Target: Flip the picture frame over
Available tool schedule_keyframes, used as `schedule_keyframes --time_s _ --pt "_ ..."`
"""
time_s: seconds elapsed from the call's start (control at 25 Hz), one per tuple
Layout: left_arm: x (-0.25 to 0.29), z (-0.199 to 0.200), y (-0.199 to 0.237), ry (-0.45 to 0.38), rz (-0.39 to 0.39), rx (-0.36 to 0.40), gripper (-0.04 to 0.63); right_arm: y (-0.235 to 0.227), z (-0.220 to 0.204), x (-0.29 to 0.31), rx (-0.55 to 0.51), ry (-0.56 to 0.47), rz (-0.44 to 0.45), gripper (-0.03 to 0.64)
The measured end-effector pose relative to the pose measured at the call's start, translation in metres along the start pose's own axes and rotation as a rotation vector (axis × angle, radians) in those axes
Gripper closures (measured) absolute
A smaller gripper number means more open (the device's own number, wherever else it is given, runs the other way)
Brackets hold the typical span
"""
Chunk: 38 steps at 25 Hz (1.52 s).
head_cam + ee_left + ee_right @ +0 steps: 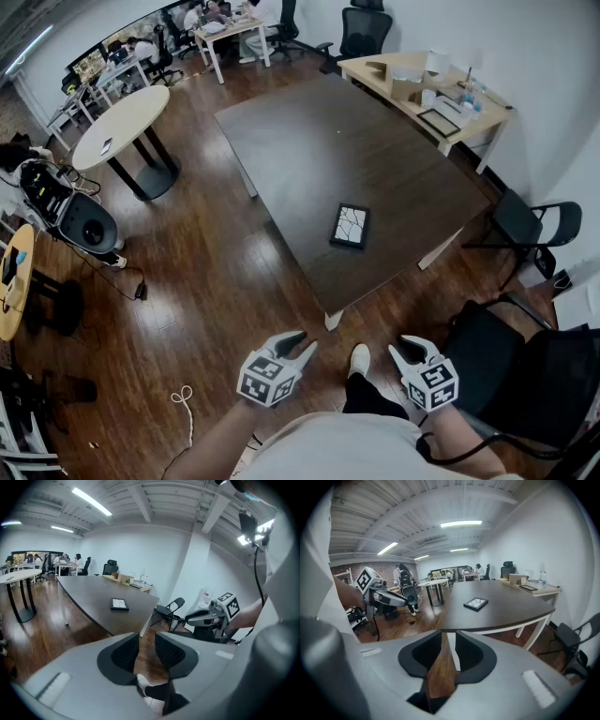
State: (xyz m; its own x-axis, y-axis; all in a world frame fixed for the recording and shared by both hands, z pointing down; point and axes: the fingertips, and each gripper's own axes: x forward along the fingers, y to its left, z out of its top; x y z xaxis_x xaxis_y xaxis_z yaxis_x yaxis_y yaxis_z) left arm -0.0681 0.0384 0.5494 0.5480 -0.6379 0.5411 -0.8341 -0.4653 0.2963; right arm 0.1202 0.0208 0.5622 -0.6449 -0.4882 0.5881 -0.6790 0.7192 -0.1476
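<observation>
A black picture frame lies flat near the front corner of the large dark table, its pale cracked-pattern face up. It also shows far off in the left gripper view as the frame and in the right gripper view as the frame. Both grippers hover over the wooden floor, well short of the table. My left gripper is open by a narrow gap and holds nothing. My right gripper is likewise narrowly open and empty.
A round beige table stands at the back left and a light desk with small items at the back right. Black chairs sit to the right of the dark table. A white shoe shows between the grippers.
</observation>
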Motion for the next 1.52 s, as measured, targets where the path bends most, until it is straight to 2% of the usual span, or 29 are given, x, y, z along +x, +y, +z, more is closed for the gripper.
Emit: schedule_keyframes --time_s 0.2,0.4,0.64,0.88,1.12,1.52 --pt "0.094 0.081 0.009 -0.004 0.010 0.039 0.480 -0.071 0.057 0.016 -0.108 -0.045 0.034 0.518" --pt "0.166 0.121 0.029 0.035 0.074 0.074 0.476 -0.123 0.078 0.016 -0.103 -0.045 0.021 0.518" --pt "0.242 0.122 0.070 0.128 0.190 0.084 0.472 -0.155 0.073 0.006 -0.050 -0.014 -0.015 0.519" --pt "0.296 0.118 0.084 0.160 0.283 0.079 0.472 -0.178 0.060 -0.007 -0.002 0.043 -0.049 0.520" --pt "0.320 0.109 0.104 0.212 0.384 0.096 0.474 -0.188 0.056 -0.006 0.027 0.072 -0.061 0.520" --pt "0.324 0.096 0.106 0.256 0.441 0.089 0.502 -0.193 0.059 0.002 0.025 0.090 -0.027 0.522"
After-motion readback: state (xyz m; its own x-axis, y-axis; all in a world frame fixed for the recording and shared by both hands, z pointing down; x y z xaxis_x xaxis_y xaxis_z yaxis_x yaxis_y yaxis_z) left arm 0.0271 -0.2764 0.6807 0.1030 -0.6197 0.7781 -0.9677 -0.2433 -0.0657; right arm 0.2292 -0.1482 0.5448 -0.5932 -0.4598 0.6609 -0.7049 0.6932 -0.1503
